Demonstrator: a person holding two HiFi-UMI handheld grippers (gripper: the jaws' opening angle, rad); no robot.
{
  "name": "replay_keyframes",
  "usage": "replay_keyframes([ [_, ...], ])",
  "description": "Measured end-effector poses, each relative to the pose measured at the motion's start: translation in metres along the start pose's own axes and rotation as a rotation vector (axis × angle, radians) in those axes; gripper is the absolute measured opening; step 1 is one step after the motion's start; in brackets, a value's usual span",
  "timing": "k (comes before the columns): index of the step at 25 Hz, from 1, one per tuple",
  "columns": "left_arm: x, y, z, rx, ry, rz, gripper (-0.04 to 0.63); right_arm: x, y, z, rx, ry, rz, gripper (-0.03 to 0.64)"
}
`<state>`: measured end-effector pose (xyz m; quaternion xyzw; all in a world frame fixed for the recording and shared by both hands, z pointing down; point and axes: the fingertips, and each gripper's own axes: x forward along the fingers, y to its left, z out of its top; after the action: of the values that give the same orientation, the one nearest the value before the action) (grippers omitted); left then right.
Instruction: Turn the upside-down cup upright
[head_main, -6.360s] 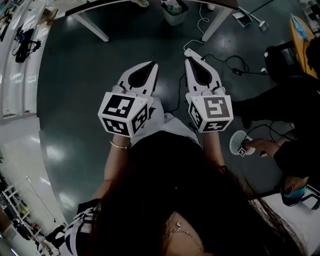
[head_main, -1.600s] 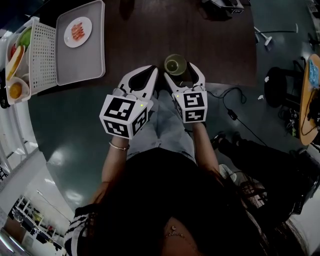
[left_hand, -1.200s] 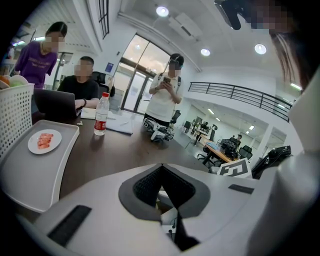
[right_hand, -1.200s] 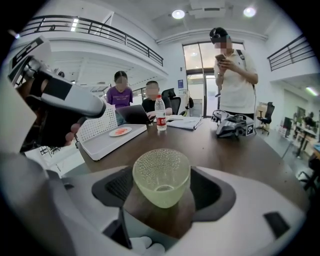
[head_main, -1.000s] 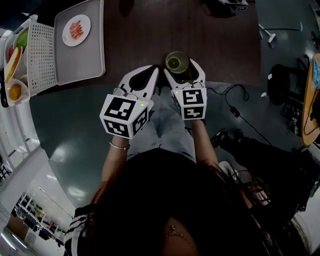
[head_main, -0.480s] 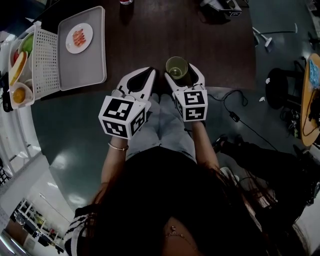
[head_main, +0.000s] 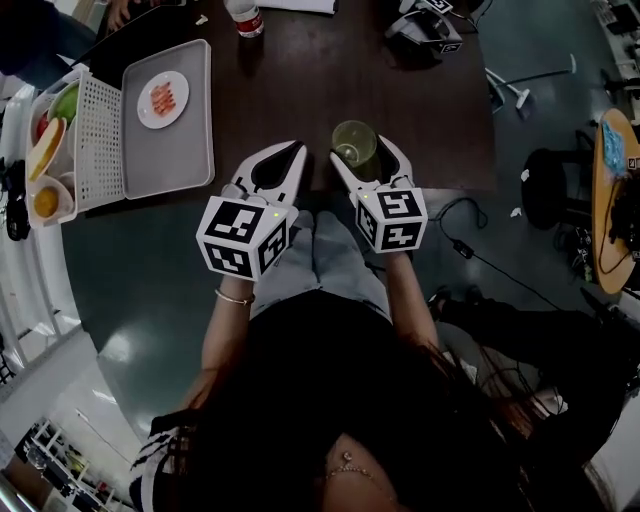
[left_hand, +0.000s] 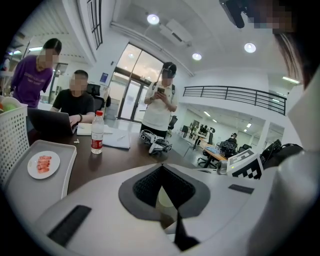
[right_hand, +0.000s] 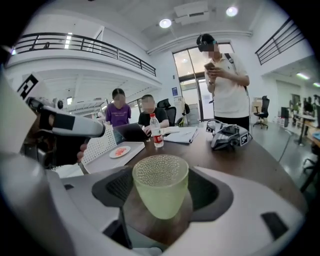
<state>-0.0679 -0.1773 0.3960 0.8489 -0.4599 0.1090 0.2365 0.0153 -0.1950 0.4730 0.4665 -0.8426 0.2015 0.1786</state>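
A pale green translucent cup (head_main: 354, 143) with a beaded wall sits wide end up between the jaws of my right gripper (head_main: 362, 148), above the near edge of the dark brown table (head_main: 300, 80). In the right gripper view the cup (right_hand: 160, 192) fills the middle, and my right gripper (right_hand: 161, 176) is shut on its sides, with the narrow end hanging over the table top. My left gripper (head_main: 297, 150) is just left of it, shut and empty. In the left gripper view the left gripper (left_hand: 161, 169) shows its tips meeting, with a pale patch behind them.
A grey tray (head_main: 190, 150) with a white plate of red food (head_main: 163, 98) lies at the table's left, beside a white basket (head_main: 95, 130) and fruit (head_main: 48, 150). A water bottle (head_main: 245, 15) and a grey device (head_main: 425, 30) stand further back. People sit and stand (right_hand: 222, 75) across the table.
Both grippers have risen a little over the last second, with the cup still in the right jaws. Several seconds ago both were over the floor with no cup.
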Motion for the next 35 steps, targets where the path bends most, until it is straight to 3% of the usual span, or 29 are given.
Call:
replay_keyframes([
  [7,-0.004,-0.005,0.013,0.022,-0.031,-0.001,0.005,-0.018,-0.002,0.031,0.071,-0.093,0.032,0.342],
  [14,-0.009,-0.004,0.02,0.032,-0.049,0.004,0.005,-0.028,-0.005,0.044,0.312,-0.18,0.12,0.342],
  [35,-0.012,-0.004,0.023,0.033,-0.057,-0.021,0.005,-0.035,-0.017,0.038,0.818,-0.292,0.305,0.342],
])
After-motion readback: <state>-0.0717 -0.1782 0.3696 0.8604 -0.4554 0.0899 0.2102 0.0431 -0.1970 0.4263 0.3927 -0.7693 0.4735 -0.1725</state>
